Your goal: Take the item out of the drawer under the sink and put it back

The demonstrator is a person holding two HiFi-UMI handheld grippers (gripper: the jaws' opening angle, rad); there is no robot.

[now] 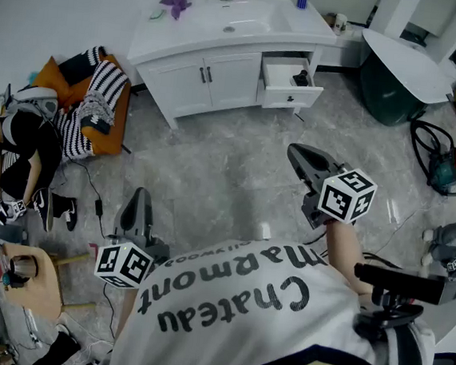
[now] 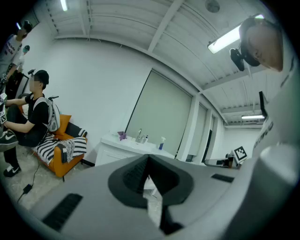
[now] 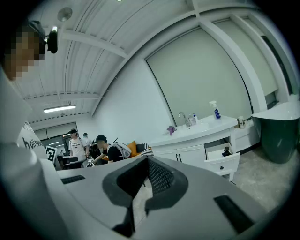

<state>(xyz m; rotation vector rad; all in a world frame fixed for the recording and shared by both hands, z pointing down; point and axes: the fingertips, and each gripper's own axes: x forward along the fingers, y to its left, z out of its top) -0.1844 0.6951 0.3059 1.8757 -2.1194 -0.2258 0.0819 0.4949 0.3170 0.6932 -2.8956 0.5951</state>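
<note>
Left gripper (image 1: 138,197) and right gripper (image 1: 299,154) are both clenched and empty. It is best to step up to the open drawer (image 1: 291,97) first, then spread one gripper's jaws over the dark item (image 1: 300,79).

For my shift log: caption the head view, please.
Left gripper and right gripper, shut and empty, before vanity whose open drawer holds dark item.

The right claw (image 3: 147,160), jaws together, faces an open drawer (image 3: 224,162) holding a dark item (image 3: 227,151), perhaps a bottle.
</note>
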